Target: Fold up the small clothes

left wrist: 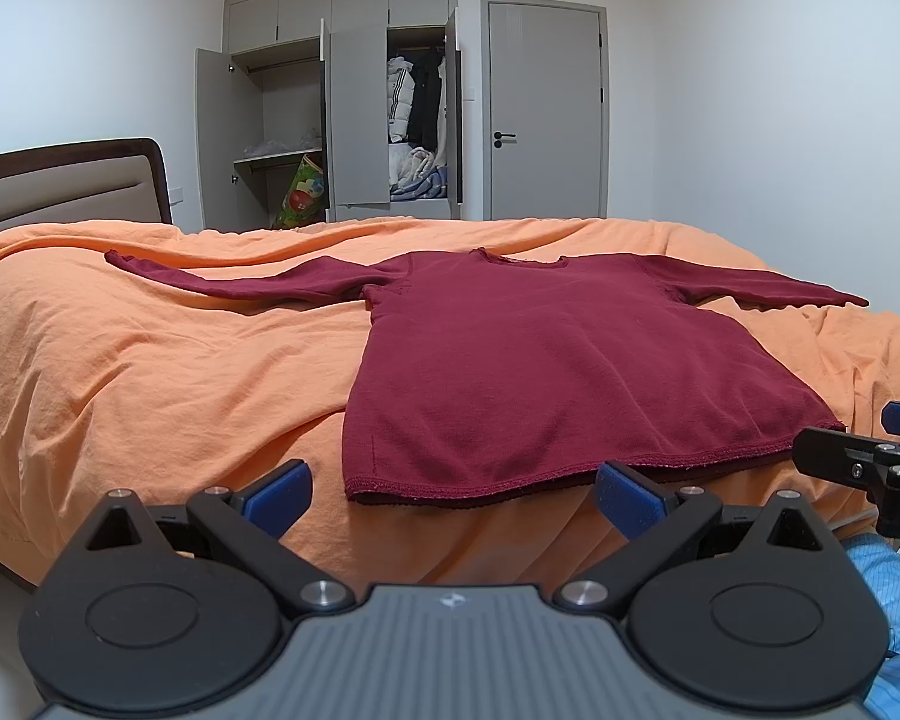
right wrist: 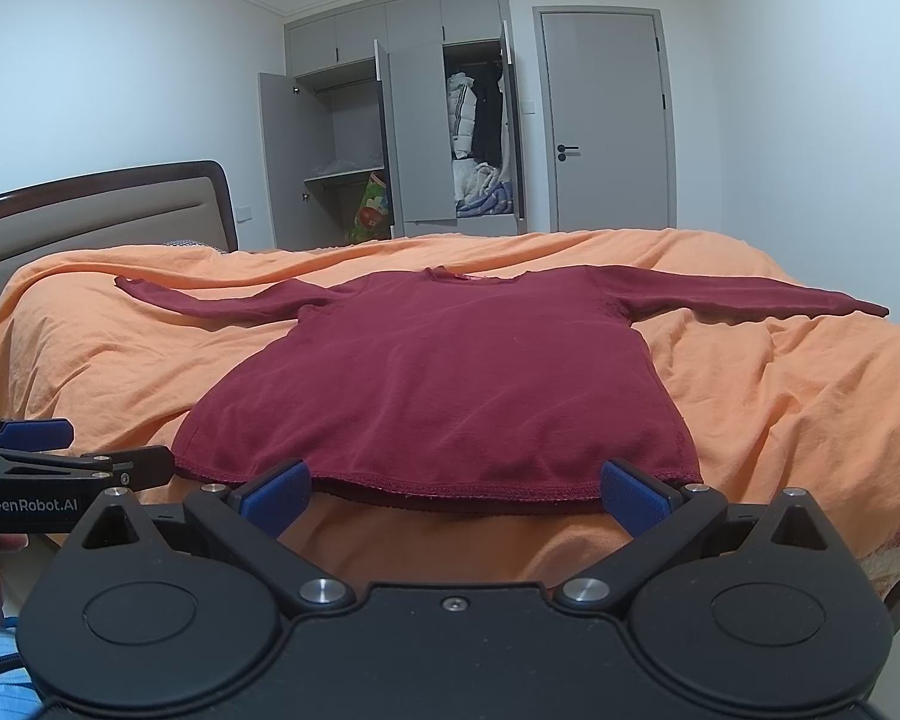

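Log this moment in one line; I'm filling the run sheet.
stage: pre-fold | shirt: flat on bed, sleeves spread | left gripper: open, at hem | right gripper: open, at hem

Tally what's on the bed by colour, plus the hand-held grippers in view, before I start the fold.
Dark red: 1, the long-sleeved shirt, spread flat with both sleeves out.
Orange: 1, the bedcover under it.
Black with blue pads: 2, the left hand-held gripper and the right hand-held gripper, both open and short of the hem.
Total: 4
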A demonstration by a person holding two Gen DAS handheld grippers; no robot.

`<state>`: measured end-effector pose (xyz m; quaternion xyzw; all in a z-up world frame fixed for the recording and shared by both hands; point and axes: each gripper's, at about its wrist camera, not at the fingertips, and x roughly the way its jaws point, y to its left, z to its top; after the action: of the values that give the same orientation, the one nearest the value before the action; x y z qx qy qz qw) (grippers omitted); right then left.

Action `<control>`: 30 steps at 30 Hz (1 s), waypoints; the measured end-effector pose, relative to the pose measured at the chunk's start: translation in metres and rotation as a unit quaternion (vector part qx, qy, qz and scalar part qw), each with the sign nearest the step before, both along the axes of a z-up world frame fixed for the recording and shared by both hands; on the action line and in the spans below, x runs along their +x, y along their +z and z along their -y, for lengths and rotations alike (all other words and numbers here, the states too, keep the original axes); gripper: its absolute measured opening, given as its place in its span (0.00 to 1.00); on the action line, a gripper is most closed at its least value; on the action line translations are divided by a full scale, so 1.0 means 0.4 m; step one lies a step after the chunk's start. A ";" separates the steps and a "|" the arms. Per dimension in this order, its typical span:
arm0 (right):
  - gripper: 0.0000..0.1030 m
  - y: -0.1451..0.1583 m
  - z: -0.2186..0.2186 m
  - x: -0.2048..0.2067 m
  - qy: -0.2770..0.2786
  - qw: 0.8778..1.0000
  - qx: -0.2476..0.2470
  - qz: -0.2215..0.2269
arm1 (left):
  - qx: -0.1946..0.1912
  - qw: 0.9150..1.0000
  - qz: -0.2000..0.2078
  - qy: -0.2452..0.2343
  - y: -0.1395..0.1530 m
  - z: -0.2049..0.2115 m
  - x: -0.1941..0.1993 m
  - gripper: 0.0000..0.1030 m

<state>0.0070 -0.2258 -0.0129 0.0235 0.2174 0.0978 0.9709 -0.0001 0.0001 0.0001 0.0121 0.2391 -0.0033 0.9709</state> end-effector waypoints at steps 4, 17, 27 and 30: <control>1.00 0.000 0.000 0.000 0.000 1.000 0.000 0.000 | 0.000 1.000 0.000 0.000 0.000 0.000 0.000 1.00; 1.00 -0.002 -0.002 0.001 0.000 1.000 -0.002 0.000 | 0.000 1.000 0.000 0.000 0.000 0.000 0.000 1.00; 1.00 -0.002 -0.004 0.001 0.000 1.000 -0.002 0.000 | 0.000 1.000 0.000 0.000 0.000 0.000 0.000 1.00; 1.00 -0.002 -0.004 0.001 0.000 1.000 -0.003 0.000 | 0.000 1.000 0.000 0.000 0.000 0.000 0.000 1.00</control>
<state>0.0075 -0.2243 -0.0135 0.0209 0.2177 0.0977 0.9709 -0.0001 0.0000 0.0001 0.0125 0.2389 -0.0031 0.9709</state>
